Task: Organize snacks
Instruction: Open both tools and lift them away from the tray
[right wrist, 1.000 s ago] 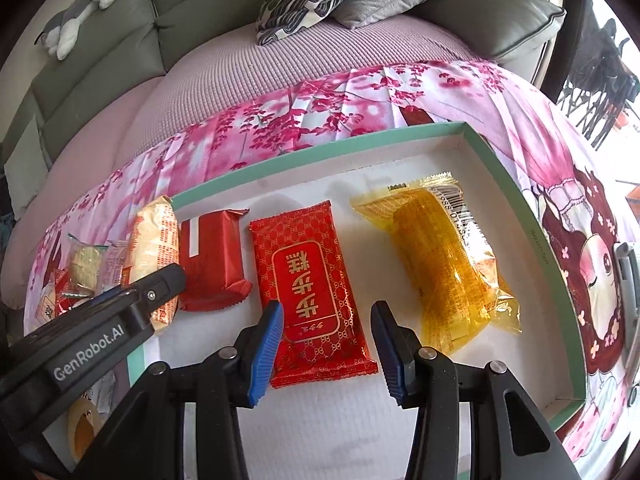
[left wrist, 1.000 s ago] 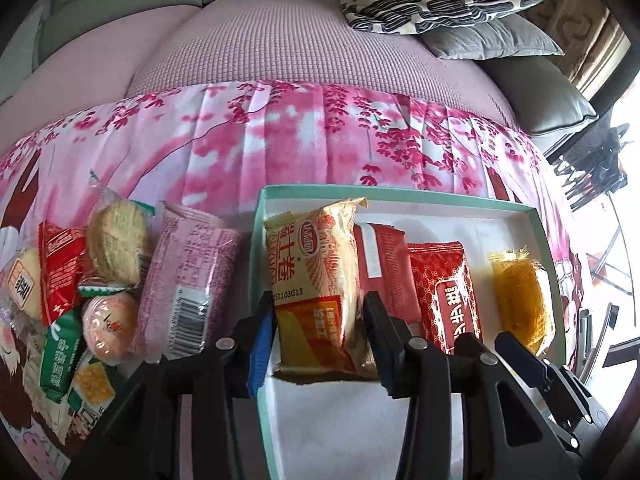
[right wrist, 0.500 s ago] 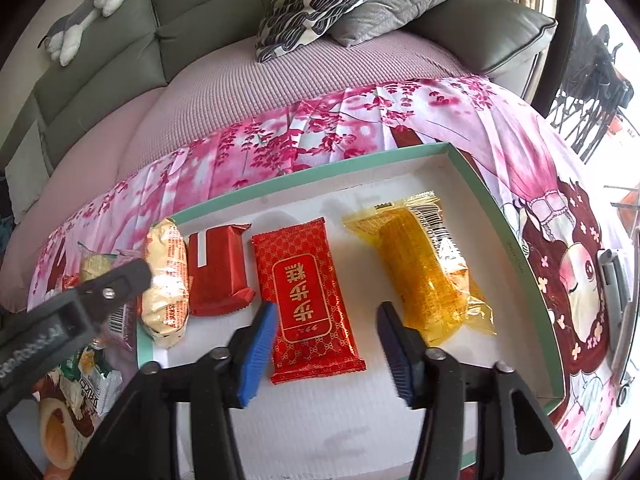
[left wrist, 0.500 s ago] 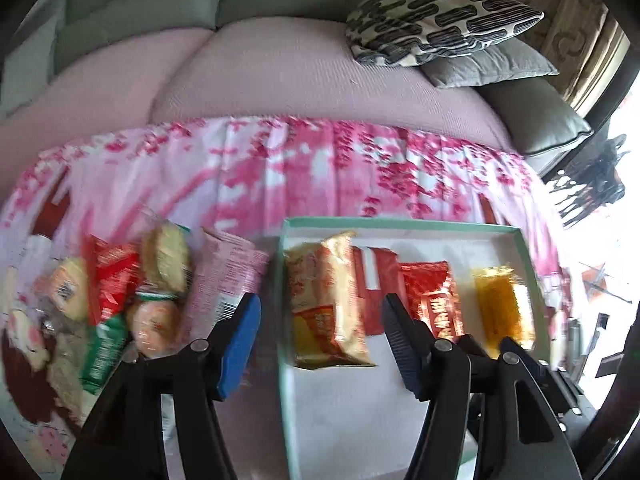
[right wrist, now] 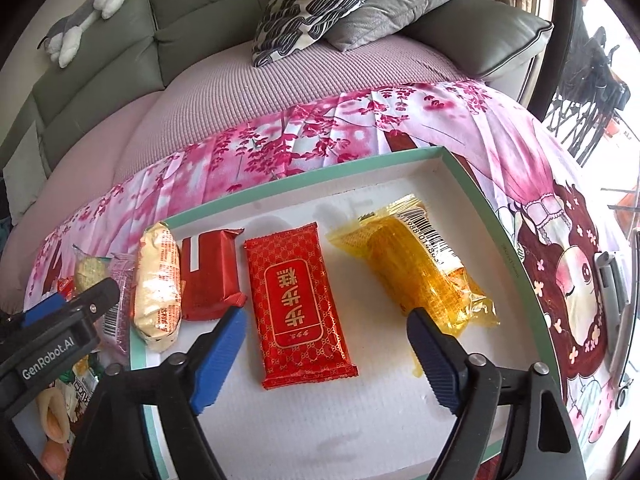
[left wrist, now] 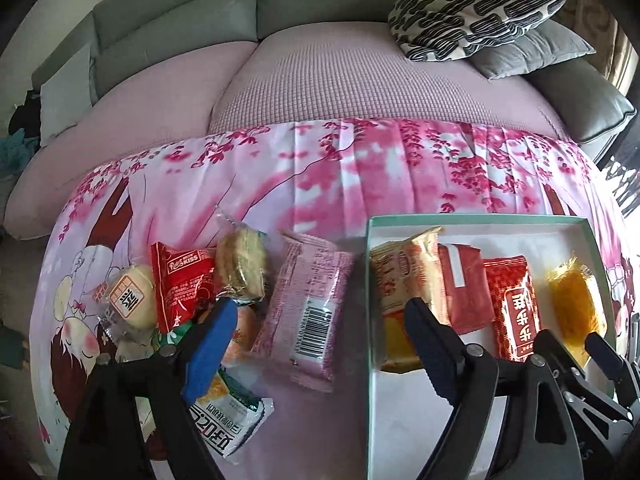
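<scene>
A mint-rimmed white box (left wrist: 476, 219) (right wrist: 304, 176) lies on the pink cloth. In it lie a row of snacks: an orange-cream pack (left wrist: 404, 280) (right wrist: 156, 284), a dark red pack (left wrist: 464, 284) (right wrist: 210, 276), a red patterned pack (left wrist: 514, 312) (right wrist: 300, 304) and a yellow pack (left wrist: 574, 304) (right wrist: 416, 276). My left gripper (left wrist: 316, 336) is open and empty above the pink pack (left wrist: 308, 308) at the box's left edge. My right gripper (right wrist: 326, 336) is open and empty over the red patterned pack.
Loose snacks lie left of the box: a red Kiss pack (left wrist: 182, 284), a round biscuit pack (left wrist: 242, 268), a pale cake (left wrist: 132, 300), a green-white pack (left wrist: 228, 412). A sofa with a patterned cushion (left wrist: 472, 8) stands behind.
My left gripper let go of the orange-cream pack in the box, opened wide, drew back and swung left toward the pink pack. My right gripper opened wider and rose a little.
</scene>
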